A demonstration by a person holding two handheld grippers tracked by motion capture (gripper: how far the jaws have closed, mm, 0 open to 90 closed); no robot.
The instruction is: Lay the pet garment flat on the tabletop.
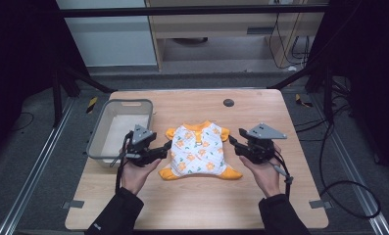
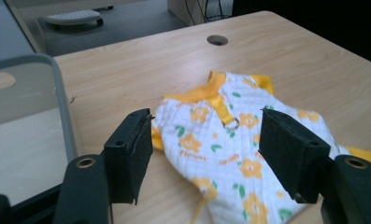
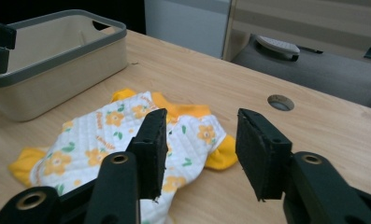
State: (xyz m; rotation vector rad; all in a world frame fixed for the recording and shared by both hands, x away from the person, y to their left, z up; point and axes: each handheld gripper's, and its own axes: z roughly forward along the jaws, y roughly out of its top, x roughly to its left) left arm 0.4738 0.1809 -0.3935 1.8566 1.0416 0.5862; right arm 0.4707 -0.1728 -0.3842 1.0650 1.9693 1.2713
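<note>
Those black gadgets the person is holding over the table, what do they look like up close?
Each hand carries a black gripper: the left gripper and the right gripper. Each has two blocky black jaws with brass-coloured rivets, a grey three-cornered plate on top, and a dark cable trailing off. The person wears dark long sleeves.

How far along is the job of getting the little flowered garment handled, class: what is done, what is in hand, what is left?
Done: the garment lies spread flat on the table, beside the basket. In hand: nothing is gripped; the left gripper and right gripper sit open at either side of it. Left: probably everything, since no fold shows and no grasp has been made.
</note>
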